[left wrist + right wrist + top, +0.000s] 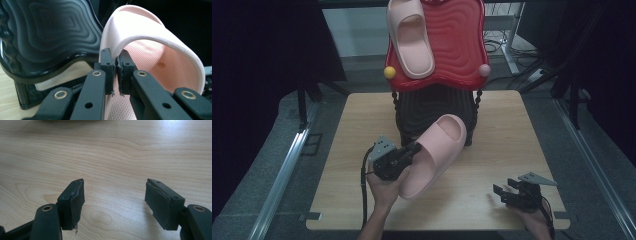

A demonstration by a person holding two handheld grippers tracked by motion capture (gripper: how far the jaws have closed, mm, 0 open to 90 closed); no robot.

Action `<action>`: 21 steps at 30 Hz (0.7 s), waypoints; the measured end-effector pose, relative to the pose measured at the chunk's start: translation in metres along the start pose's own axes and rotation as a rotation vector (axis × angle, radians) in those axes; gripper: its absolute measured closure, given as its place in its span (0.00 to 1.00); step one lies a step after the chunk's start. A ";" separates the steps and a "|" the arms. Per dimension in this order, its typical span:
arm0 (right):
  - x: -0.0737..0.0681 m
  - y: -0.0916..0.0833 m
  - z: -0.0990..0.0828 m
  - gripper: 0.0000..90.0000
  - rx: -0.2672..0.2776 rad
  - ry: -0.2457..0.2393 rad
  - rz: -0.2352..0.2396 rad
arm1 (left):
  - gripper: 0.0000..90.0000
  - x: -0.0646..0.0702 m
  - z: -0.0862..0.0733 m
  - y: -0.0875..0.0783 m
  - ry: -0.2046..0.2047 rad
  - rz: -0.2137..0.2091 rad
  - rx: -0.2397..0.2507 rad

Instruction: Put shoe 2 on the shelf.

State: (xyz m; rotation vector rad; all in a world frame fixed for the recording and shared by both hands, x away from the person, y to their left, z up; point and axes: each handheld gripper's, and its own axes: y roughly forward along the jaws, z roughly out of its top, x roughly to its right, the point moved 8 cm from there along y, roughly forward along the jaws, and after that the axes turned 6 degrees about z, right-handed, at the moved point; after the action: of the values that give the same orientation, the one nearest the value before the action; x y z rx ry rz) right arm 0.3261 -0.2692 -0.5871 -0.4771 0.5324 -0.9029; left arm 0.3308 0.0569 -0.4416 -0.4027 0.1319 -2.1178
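Note:
A pink slipper [434, 152] hangs tilted above the wooden table [362, 120], its toe end up against the black lower shelf [432, 112] of a two-tier rack. My left gripper [413, 149] is shut on the slipper's side rim [116, 55]; in the left gripper view both pads pinch the thin edge of the strap. A second pink slipper [410, 37] lies on the rack's red wavy top shelf [462, 45]. My right gripper [498, 194] rests near the table's front right corner, jaws wide apart with only bare wood [112, 170] between its fingers [75, 200].
The rack stands at the back middle of the table, with a yellow knob [389, 72] and a pink knob [484, 70] on the red shelf's corners. Metal rails [282, 170] run along both sides of the table. Dark curtains surround the space.

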 end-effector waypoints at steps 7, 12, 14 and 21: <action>0.000 0.000 0.000 0.35 -0.004 0.000 0.000 | 0.94 0.006 0.021 -0.002 0.008 0.001 0.042; -0.001 0.002 0.000 0.35 -0.004 0.004 0.005 | 0.94 0.012 0.043 0.000 0.020 0.001 0.080; -0.001 0.002 0.000 0.35 -0.003 0.004 0.006 | 0.94 0.014 0.051 0.003 0.027 0.002 0.090; 0.000 0.000 0.000 0.35 0.003 0.006 0.006 | 0.94 0.017 0.079 0.010 0.043 0.019 0.133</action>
State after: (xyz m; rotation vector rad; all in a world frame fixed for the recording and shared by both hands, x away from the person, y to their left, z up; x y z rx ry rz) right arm 0.3265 -0.2693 -0.5872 -0.4697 0.5373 -0.8999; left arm 0.3569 0.0424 -0.3658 -0.2757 0.0191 -2.1036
